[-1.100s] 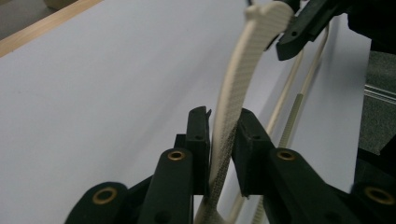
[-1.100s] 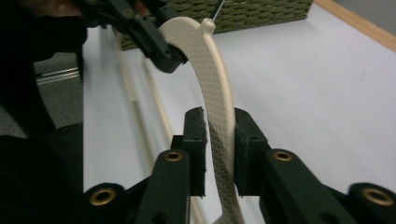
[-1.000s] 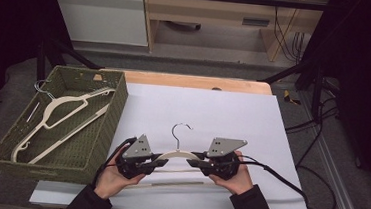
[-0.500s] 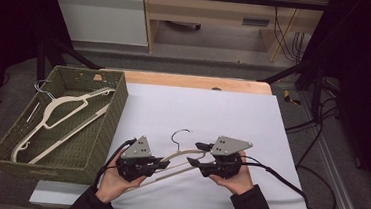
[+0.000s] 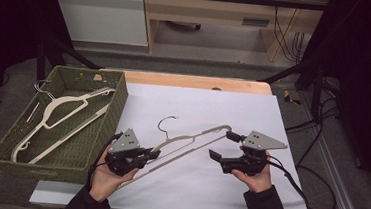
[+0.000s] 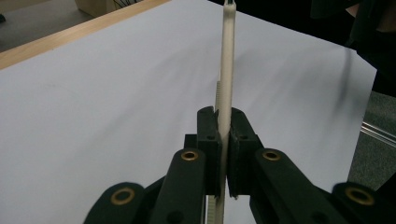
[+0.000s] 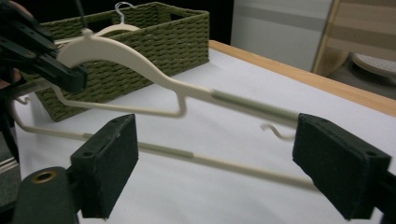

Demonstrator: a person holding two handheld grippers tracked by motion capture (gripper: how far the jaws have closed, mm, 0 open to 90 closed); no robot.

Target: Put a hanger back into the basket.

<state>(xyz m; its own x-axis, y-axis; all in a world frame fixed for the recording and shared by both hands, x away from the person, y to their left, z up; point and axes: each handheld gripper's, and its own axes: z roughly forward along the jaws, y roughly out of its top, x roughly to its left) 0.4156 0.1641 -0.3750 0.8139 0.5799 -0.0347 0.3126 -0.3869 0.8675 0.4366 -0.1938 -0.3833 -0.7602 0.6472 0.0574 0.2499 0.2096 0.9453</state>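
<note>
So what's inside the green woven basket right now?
The basket holds cream hangers lying slanted; at least two, with a metal hook poking over the far left rim. Its near wall hides the floor, so anything lying low there cannot be seen.

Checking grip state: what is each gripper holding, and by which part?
Left gripper is shut on the cream hanger, at its left shoulder end. Right gripper holds nothing; its jaws have just been opening.
</note>
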